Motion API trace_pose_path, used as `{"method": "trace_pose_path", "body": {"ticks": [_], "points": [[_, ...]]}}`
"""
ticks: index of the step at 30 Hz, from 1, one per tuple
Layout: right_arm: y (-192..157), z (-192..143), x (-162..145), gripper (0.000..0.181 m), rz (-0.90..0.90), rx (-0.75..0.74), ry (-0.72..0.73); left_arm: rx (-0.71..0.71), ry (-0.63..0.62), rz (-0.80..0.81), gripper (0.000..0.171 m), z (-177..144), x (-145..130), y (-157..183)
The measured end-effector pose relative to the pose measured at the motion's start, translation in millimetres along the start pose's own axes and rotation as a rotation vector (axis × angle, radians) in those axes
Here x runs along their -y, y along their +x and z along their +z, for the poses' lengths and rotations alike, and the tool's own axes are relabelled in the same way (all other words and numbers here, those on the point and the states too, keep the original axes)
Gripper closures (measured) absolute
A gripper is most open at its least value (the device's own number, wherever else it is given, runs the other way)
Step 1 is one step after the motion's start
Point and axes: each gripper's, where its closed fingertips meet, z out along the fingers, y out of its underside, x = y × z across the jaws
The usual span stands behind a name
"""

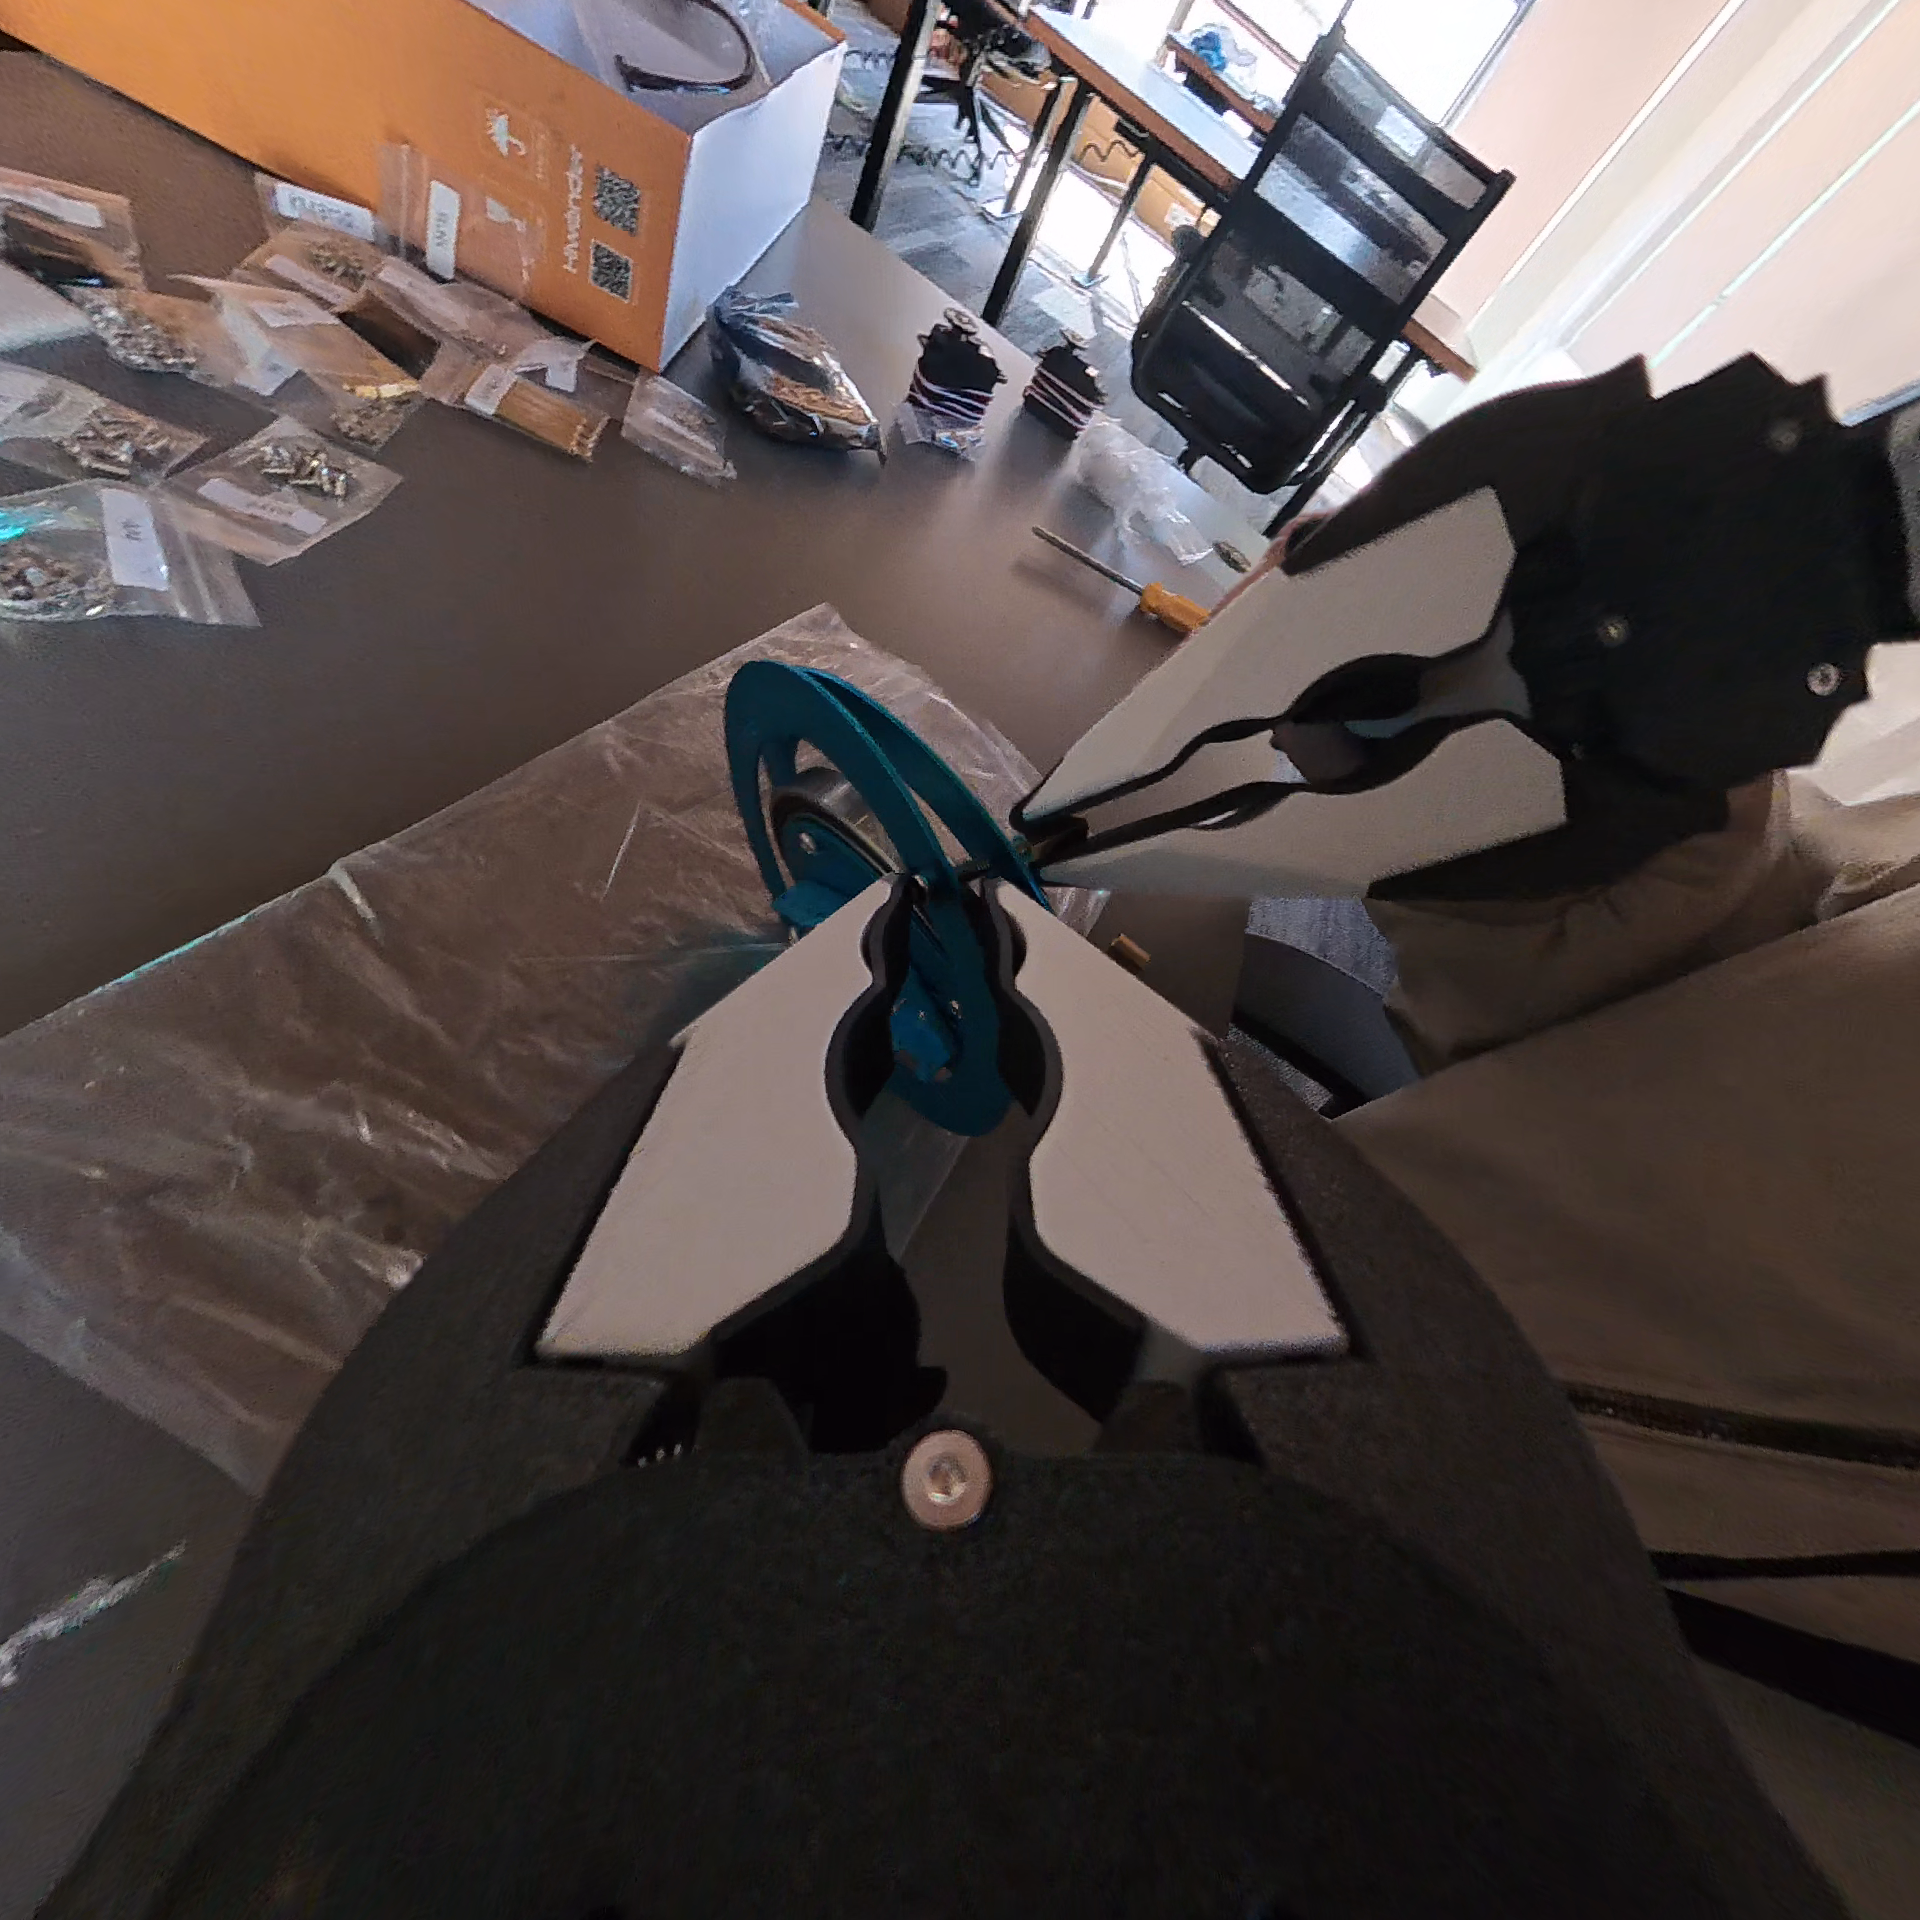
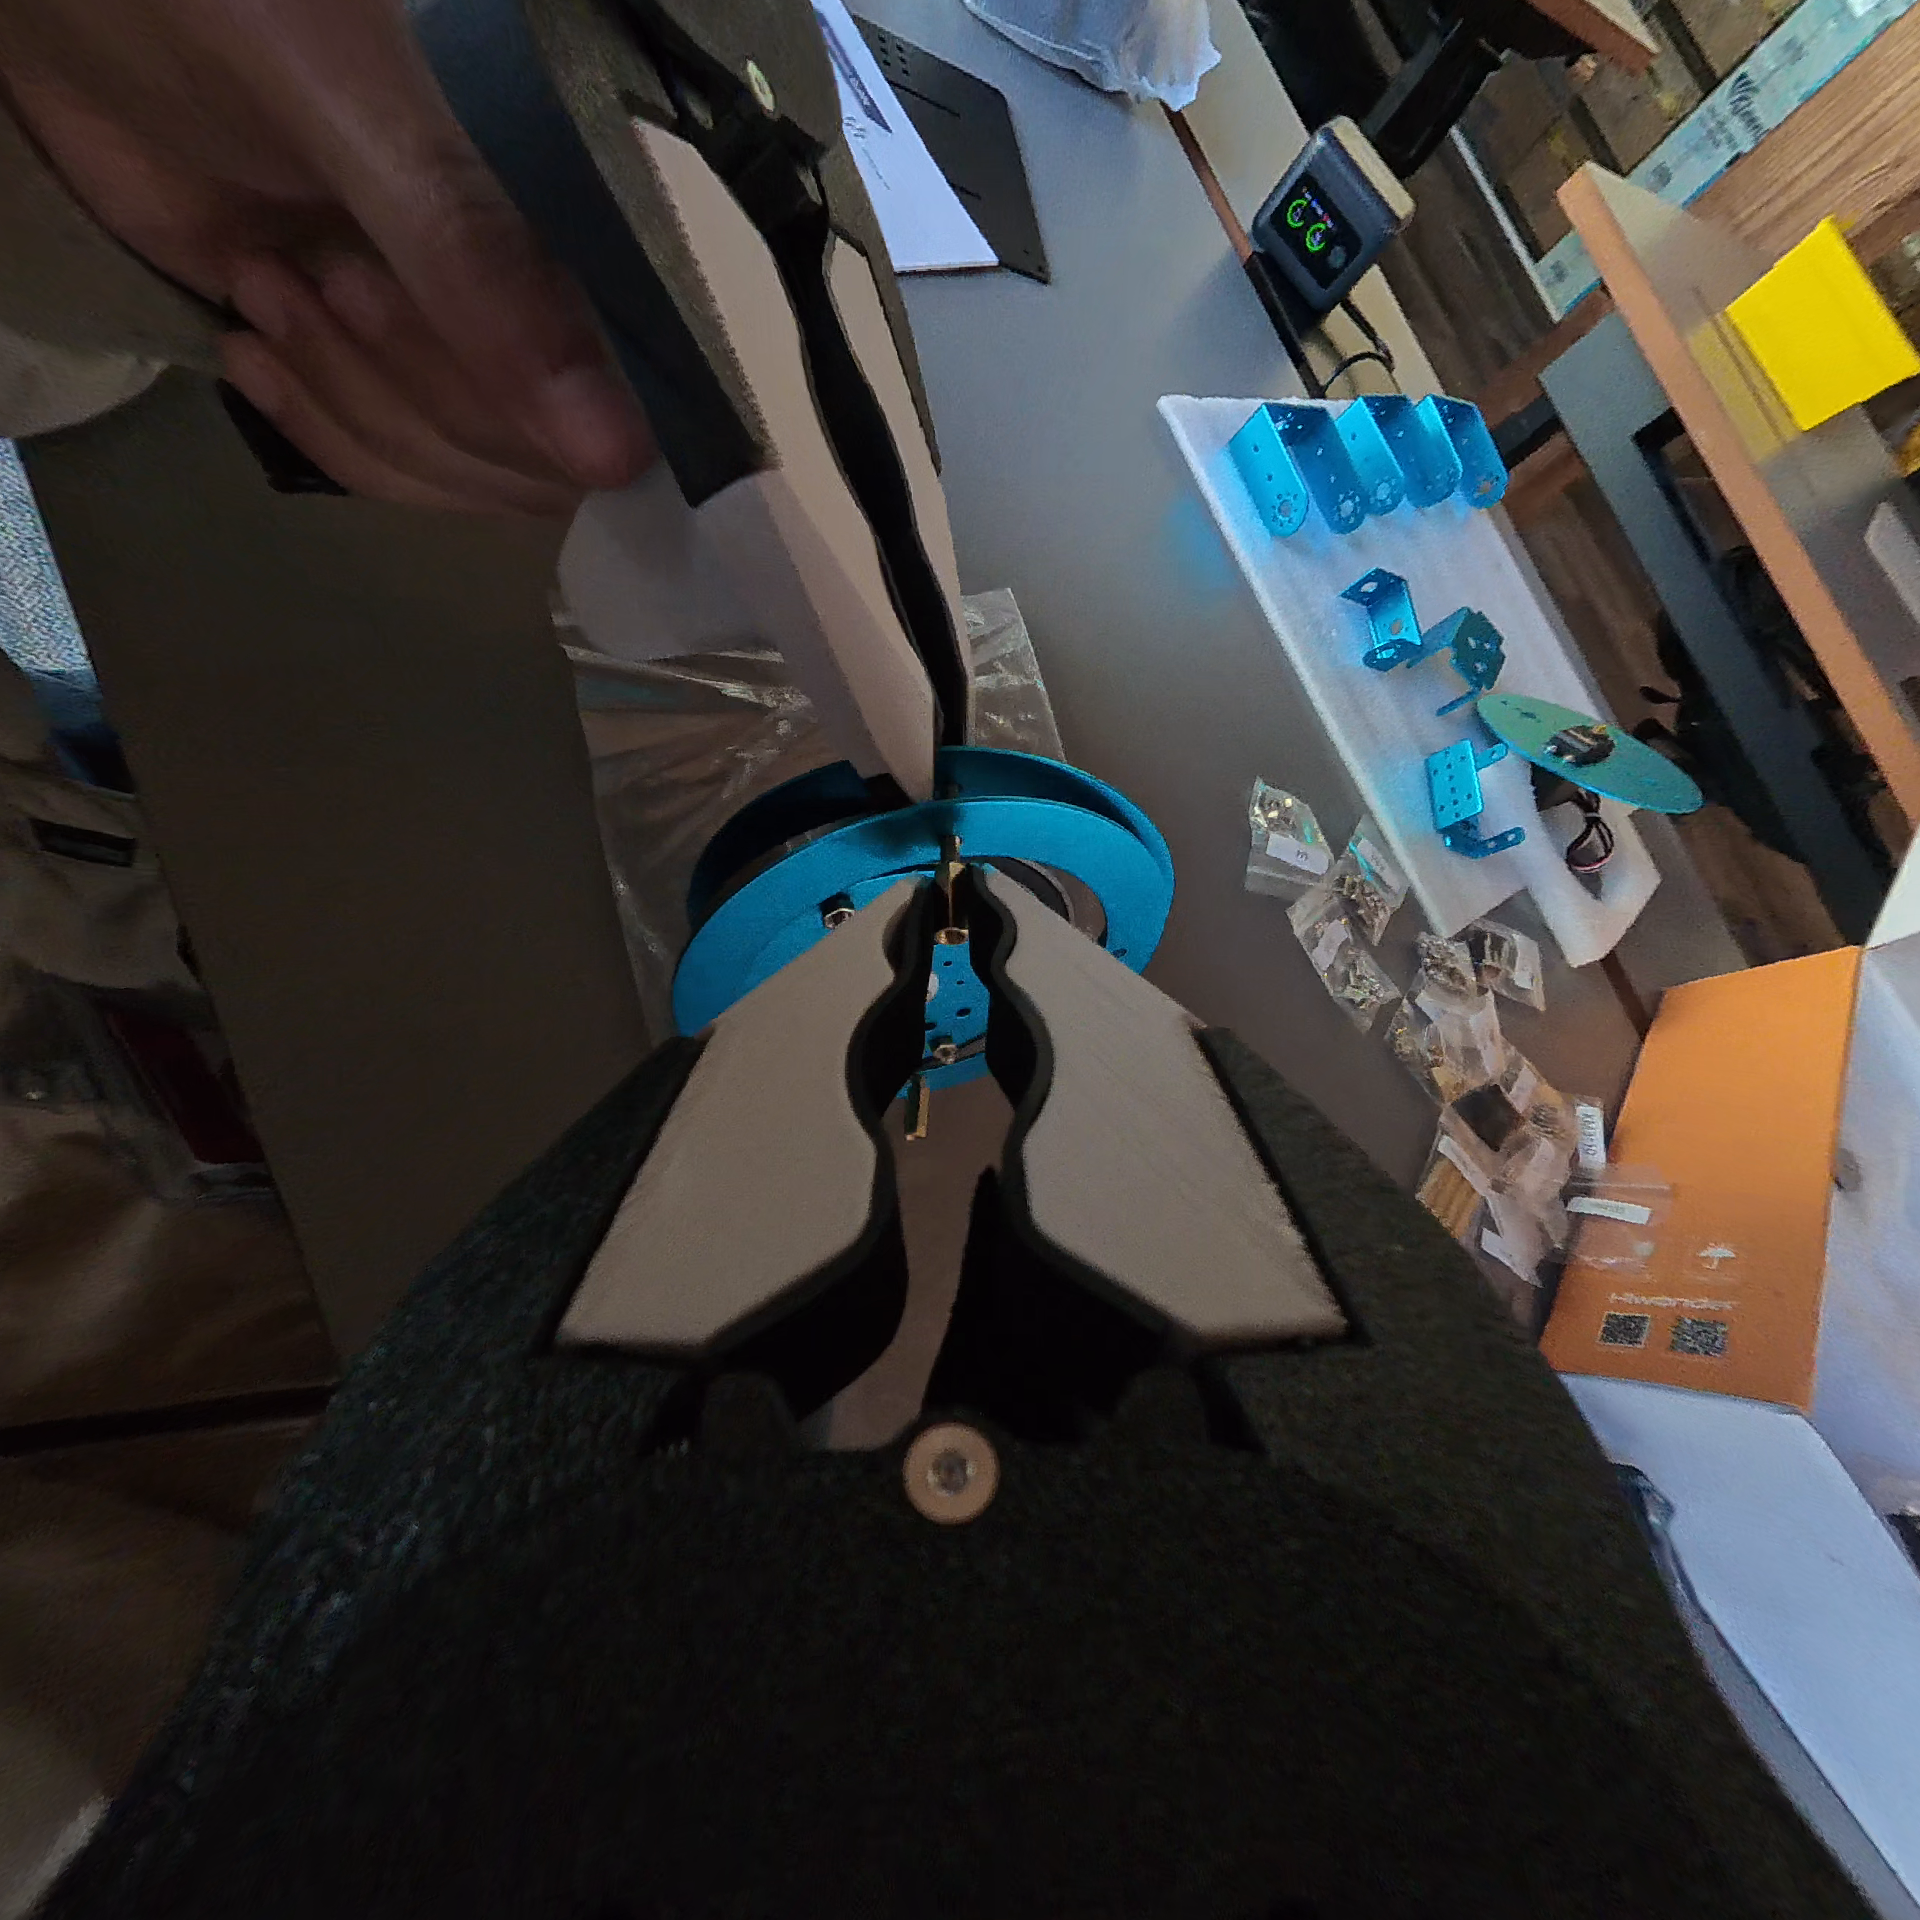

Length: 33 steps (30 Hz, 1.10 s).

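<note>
Grips the blue wheel (image 1: 790,748) with the left claw (image 1: 940,904), jaws narrow and closed on the rim of its near plate. Keeps the wheel up in the air, edge-on, just above the clear plastic sheet (image 1: 312,1039) on the worktop (image 1: 520,623). Shows two round blue plates with a metal bearing between them.

Pinches a small brass post (image 2: 951,920) with the right claw (image 2: 951,883), jaws almost together, right at the rim of the wheel. Meets the left claw there nearly tip to tip, from the other side of the wheel.

Seems a thin grip on both sides: only the very tips on the post, only an edge of the plate. Judged from this, needs steady pressure and a wheel that does not turn.

Beyond the wheel, well apart: small bags of screws (image 1: 260,457), an orange box (image 1: 416,135), a screwdriver (image 1: 1132,587). To the right of the wheel in the right wrist view, a white foam board (image 2: 1288,623) with blue brackets.
</note>
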Motion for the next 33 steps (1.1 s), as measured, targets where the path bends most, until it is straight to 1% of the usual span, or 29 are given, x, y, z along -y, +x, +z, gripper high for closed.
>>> {"method": "trace_pose_path", "body": {"ticks": [5,12,14,17,19,22,27,30,33], "points": [[-7.1,2.9,3.8,0.177,-0.064,-0.017,0.031,0.01,-0.018,-0.018,0.162,-3.0,-5.8,-1.0],[-7.3,5.3,3.3,0.176,-0.019,-0.01,0.106,0.043,-0.018,0.006,0.165,-4.7,-7.2,-2.1],[-9.3,4.8,4.3,0.172,-0.015,0.002,0.158,0.043,-0.017,0.001,0.166,-4.6,-7.3,-1.3],[-10.6,7.9,4.6,0.162,0.04,0.028,0.211,0.041,-0.012,-0.01,0.165,-4.1,-6.4,-1.2],[-10.4,7.3,7.5,0.168,0.074,0.044,0.259,0.041,-0.011,-0.014,0.165,-4.1,-6.2,-1.5],[-5.7,7.3,5.4,0.175,0.12,0.054,0.274,0.044,-0.005,-0.019,0.166,-4.3,-5.7,-2.7],[-5.7,5.7,4.2,0.177,0.126,0.062,0.266,0.042,-0.006,-0.004,0.166,-3.4,-5.7,-1.6],[-4.3,6.2,3.1,0.177,0.277,0.139,0.26,0.057,0.013,0.016,0.166,-2.8,-4.9,-2.2],[-4.2,6.3,2.3,0.177,0.518,0.231,0.275,0.086,0.026,0.045,0.166,-2.6,-5.2,-2.0]]}}
